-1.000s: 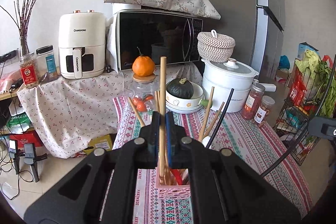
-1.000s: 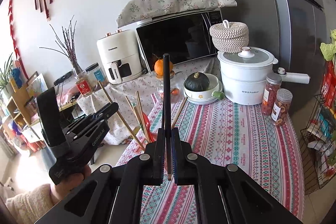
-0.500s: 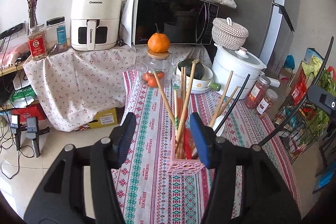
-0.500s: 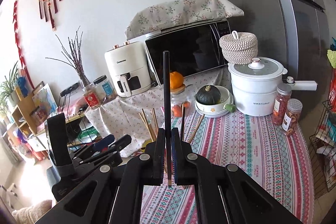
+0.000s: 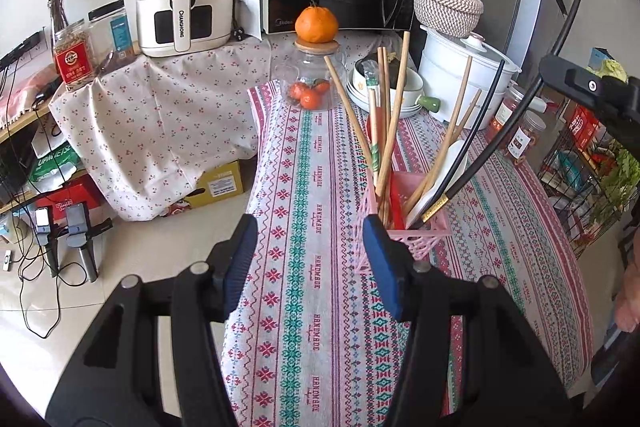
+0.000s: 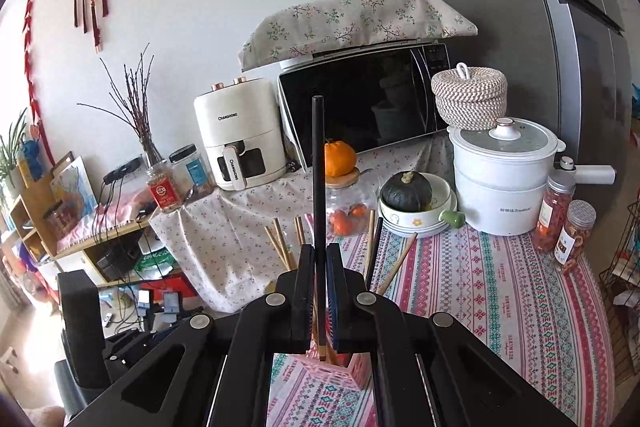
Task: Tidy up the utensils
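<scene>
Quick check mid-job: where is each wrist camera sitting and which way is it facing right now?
Left wrist: behind the open left gripper, angled down at the pink basket of chopsticks; the right gripper shows at the right edge.
Right wrist: behind the right gripper, shut on a black chopstick, over the basket.
Shared: basket, orange, microwave.

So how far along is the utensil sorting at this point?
Mostly done: wooden chopsticks, a white spoon and a black chopstick already stand in the pink plastic basket. The left hand-held gripper is open, holding nothing. In hand: the right hand-held gripper pinches a second black chopstick above the basket; it isn't dropped in yet.
</scene>
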Demonstrator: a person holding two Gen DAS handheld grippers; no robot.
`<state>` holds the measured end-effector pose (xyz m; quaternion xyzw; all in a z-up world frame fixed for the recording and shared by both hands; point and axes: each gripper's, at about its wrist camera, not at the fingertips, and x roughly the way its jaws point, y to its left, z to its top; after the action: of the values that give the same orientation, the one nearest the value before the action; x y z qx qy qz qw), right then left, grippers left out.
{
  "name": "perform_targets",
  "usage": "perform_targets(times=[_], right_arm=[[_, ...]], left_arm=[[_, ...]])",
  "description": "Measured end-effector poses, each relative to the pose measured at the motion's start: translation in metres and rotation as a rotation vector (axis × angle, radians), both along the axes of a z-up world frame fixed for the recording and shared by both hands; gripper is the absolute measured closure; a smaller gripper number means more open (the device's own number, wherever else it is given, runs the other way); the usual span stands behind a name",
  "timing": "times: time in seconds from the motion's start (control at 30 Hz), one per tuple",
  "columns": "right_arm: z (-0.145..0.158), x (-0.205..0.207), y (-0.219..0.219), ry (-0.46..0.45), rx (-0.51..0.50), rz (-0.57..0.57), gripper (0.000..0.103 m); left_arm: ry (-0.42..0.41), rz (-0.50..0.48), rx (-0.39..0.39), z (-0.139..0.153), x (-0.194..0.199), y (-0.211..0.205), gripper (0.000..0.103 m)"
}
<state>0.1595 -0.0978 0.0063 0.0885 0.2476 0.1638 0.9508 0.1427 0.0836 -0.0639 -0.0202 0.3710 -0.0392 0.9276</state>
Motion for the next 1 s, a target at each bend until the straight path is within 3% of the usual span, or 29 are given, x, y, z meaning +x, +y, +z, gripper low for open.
perform_targets(times=[0.3,0.4,0.47,0.6,0.73,0.83,0.9,1.0], right_arm=[[-0.026,0.014,0.019,0.056,-0.067,0.032,0.094],[-0.024,0.011,0.016,0.054,-0.062,0.030,0.079],[-0.020,0.008,0.009,0.052,-0.045,0.018,0.063],[-0.013,-0.001,-0.013,0.051,-0.007,-0.005,0.044],[-0.009,-0.012,-0.038,0.084,-0.011,-0.072,0.018],[-0.009,-0.021,-0.055,0.130,-0.027,-0.121,0.011],[-0.009,-0.028,-0.064,0.158,-0.060,-0.147,0.001],[-0.011,-0.044,-0.073,0.163,-0.137,-0.199,0.000]], left_arm=[[0.027,-0.026,-0.025,-0.001,0.002,-0.002,0.040],[0.034,-0.027,-0.040,-0.001,0.000,-0.003,0.035],[0.037,-0.028,-0.052,0.000,-0.001,-0.003,0.031],[0.038,-0.028,-0.065,0.004,-0.008,-0.006,0.023],[0.032,-0.019,-0.056,0.008,-0.019,-0.012,0.014],[0.025,0.002,-0.033,0.012,-0.030,-0.018,0.006],[0.020,0.013,-0.019,0.016,-0.039,-0.022,0.004],[0.007,0.013,-0.002,0.022,-0.053,-0.030,0.001]])
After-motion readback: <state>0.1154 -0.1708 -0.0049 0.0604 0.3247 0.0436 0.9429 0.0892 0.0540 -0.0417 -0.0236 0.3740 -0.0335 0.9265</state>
